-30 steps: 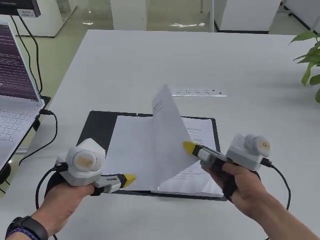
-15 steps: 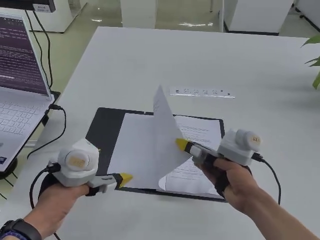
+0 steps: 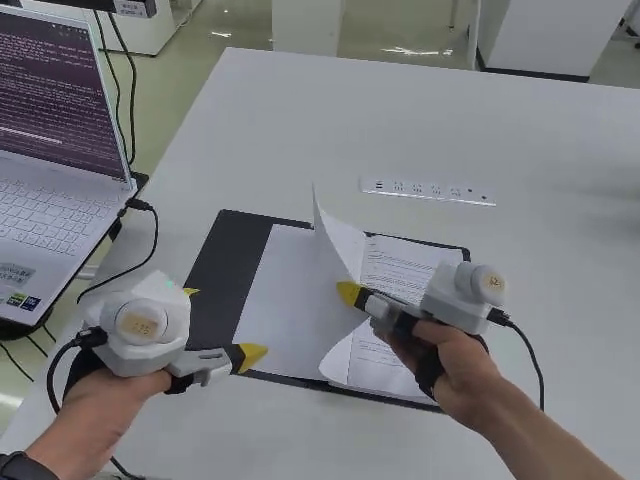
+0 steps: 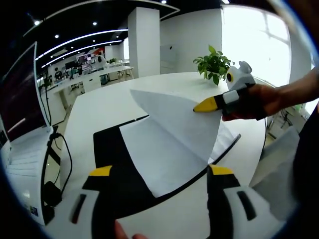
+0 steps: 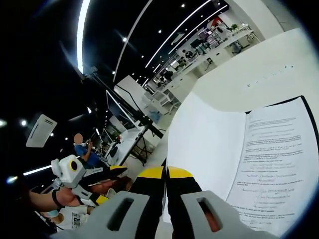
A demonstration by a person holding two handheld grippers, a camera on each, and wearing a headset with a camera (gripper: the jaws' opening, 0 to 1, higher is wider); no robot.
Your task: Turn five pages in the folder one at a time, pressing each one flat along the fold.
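1. While the black folder [image 3: 222, 268] lay open on the white counter [image 3: 350, 110], one page [image 3: 338, 243] stood raised above the fold. Its blank back faced left and its top corner pointed up.
2. The right tongs [image 3: 349, 293] were pressed together on that page's outer edge. In the right gripper view the two yellow-tipped jaws met with the white sheet pinched between them.
3. The left tongs [image 3: 222, 323] were spread wide and held nothing. They sat by the folder's near left corner, and in the left gripper view the jaws framed the black cover and the raised page.
4. Under the raised page a printed sheet [image 3: 405, 268] lay flat on the folder's right half, and a blank sheet [image 3: 285, 305] lay flat on the left half.
5. An open laptop [image 3: 50, 150] stood at the counter's left edge, its screen lit with text.
6. A power strip [image 3: 425, 189] lay beyond the folder—apart from it—and a potted plant [image 4: 213, 63] stood at the counter's far end in the left gripper view.
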